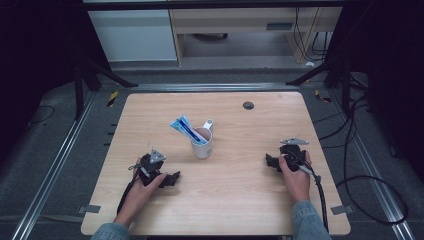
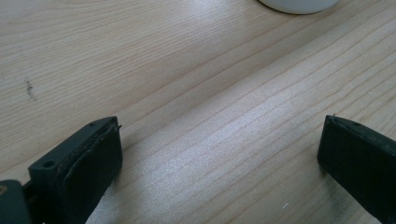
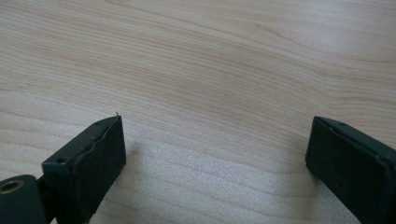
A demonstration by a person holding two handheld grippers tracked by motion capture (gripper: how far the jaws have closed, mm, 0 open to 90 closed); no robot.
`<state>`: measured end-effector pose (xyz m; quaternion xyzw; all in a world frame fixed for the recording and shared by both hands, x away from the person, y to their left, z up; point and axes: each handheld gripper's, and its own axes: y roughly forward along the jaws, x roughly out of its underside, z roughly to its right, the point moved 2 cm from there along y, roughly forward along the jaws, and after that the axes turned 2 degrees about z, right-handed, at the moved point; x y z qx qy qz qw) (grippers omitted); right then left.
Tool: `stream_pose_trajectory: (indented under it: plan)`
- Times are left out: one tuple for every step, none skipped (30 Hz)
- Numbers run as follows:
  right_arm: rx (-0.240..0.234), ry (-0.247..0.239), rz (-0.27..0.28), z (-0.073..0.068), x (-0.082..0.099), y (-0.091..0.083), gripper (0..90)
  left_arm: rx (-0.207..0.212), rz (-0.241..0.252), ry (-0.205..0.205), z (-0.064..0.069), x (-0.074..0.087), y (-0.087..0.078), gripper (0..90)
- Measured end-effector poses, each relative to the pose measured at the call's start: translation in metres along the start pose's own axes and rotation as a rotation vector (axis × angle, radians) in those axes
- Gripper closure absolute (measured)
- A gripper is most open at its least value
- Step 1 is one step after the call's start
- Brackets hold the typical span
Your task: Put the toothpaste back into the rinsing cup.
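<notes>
High view: a white mug (image 1: 203, 148) is seen near the middle of the table (image 1: 250, 200), between the two grippers and apart from both. A blue-and-white toothpaste tube (image 1: 186, 129) is propped in it, leaning out over the rim toward the far left (so it can probably be gripped without the mug being touched). The left gripper (image 1: 172, 179) and right gripper (image 1: 270, 161) are rested low on the wood, jaws spread wide and empty.
</notes>
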<state>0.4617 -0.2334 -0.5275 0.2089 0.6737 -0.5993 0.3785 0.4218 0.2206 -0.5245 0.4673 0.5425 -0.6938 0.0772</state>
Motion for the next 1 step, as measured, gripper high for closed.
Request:
stream_pose_trajectory:
  plan:
    - [0.003,0.001,0.0,-0.0001,0.0001,-0.0001,4.9,0.0,0.0,0.0,-0.0001,-0.0001,0.0,0.0]
